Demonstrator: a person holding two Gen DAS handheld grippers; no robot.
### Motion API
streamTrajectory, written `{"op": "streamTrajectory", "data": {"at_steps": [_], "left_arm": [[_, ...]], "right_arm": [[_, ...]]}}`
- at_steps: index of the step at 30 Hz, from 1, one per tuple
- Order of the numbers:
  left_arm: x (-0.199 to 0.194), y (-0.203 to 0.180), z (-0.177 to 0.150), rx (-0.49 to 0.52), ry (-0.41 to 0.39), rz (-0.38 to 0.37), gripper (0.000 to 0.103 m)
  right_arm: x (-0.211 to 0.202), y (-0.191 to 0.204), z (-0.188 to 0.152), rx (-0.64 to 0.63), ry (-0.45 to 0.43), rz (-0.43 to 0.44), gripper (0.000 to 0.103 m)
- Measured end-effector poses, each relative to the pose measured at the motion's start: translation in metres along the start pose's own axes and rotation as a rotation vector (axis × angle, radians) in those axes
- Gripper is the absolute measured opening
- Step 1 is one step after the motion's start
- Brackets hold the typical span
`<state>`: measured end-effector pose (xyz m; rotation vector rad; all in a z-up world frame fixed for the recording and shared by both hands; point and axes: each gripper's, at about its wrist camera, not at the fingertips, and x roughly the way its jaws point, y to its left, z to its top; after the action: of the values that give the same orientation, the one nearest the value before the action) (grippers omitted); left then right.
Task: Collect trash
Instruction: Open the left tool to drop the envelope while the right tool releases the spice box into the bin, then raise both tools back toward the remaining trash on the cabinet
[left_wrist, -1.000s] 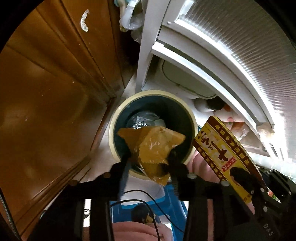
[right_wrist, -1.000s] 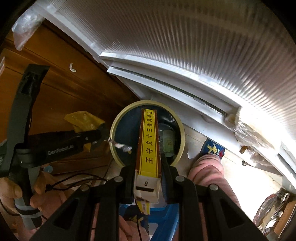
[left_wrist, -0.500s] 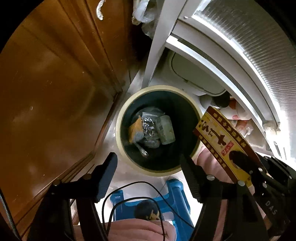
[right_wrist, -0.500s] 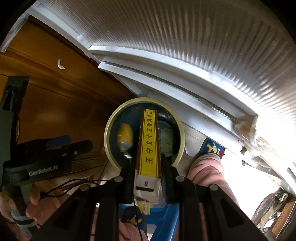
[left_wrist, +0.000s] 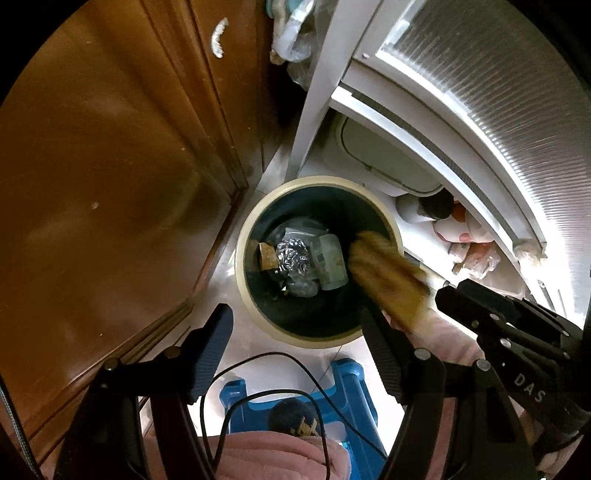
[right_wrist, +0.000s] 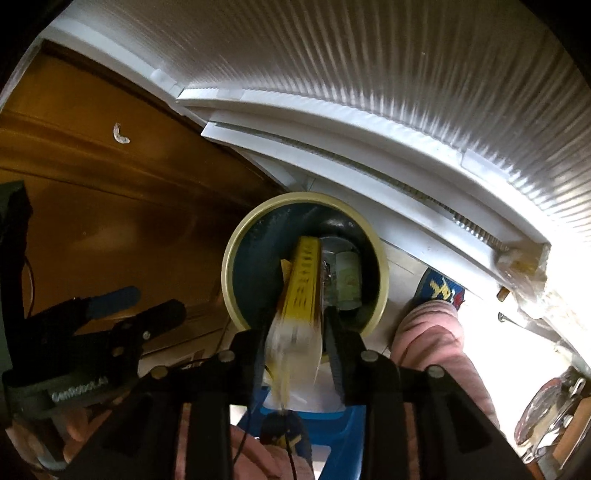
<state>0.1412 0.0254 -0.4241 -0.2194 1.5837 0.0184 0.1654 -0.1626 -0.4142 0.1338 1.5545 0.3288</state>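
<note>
Round cream-rimmed dark bin (left_wrist: 242, 258) holds foil and wrappers. Left gripper (left_wrist: 295, 354) gapes empty above it; right gripper (right_wrist: 295, 343) is opening — blurred yellow carton (right_wrist: 301, 291) slips binward.

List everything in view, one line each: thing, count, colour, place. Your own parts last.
bin: one, cream rim, dark inside, on the floor.
foil ball: one, silver, in the bin.
yellow box: one, blurred, over the bin, between the right gripper's fingers.
cabinet: one, brown wood, beside the bin.
stool: one, blue, below the grippers.
left gripper: one, black, open, empty, above the bin.
right gripper: one, black, jaws opening around the box.
</note>
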Motion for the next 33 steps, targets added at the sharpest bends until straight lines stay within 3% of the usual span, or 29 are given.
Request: {"op": "streamTrajectory", "data": {"at_steps": [7, 14, 23, 28, 33], "left_arm": [[-0.027, 0.004, -0.004, -0.024, -0.035, -0.043, 0.070], [-0.077, -0.002, -0.016, -0.033, -0.103, -0.119, 0.070], [-0.160, -0.006, -0.043, -0.021, -0.191, -0.208, 0.070], [-0.215, -0.009, -0.055, 0.015, -0.269, -0.242, 0.070], [-0.278, -0.014, -0.055, 0.073, -0.374, -0.247, 0.071]], "right_arm": [[-0.017, 0.006, -0.006, -0.017, -0.019, -0.004, 0.033], [-0.056, 0.018, -0.021, -0.057, -0.056, -0.007, 0.033], [-0.151, 0.046, -0.049, -0.173, -0.201, -0.027, 0.033], [-0.209, 0.069, -0.063, -0.284, -0.305, -0.058, 0.033], [-0.269, 0.085, -0.060, -0.333, -0.401, -0.024, 0.033]]}}
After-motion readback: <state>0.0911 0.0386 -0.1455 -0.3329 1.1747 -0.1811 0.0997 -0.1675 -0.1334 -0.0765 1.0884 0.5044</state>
